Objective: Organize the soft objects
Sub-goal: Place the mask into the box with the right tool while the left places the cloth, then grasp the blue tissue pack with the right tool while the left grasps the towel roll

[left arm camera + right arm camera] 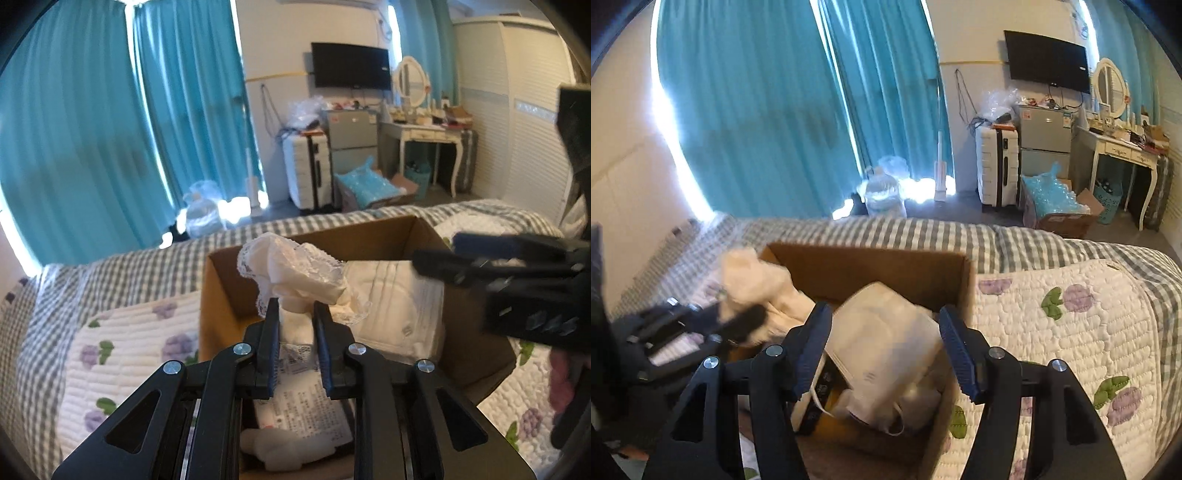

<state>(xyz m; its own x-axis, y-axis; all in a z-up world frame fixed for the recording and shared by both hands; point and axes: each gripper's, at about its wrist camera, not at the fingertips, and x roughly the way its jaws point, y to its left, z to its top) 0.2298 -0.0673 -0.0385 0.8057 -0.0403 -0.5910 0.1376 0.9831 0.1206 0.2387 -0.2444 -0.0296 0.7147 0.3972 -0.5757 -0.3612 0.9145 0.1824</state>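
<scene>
My left gripper [295,308] is shut on a white lace-trimmed cloth [291,269] and holds it above an open cardboard box [221,284] on the bed. The box holds a white folded padded item [399,295] and a printed packet [306,410]. My right gripper [882,321] is open and empty, its fingers spread over the white padded item [886,339] inside the box [871,266]. The right gripper also shows at the right of the left wrist view [491,262]. The left gripper with the cloth [750,280] shows blurred at the left of the right wrist view.
The box sits on a white quilt with purple flowers [1071,325] over a grey checked bedspread [923,229]. Beyond the bed are teal curtains [92,129], a white suitcase [306,170], a dressing table [424,133] and a wardrobe [517,110].
</scene>
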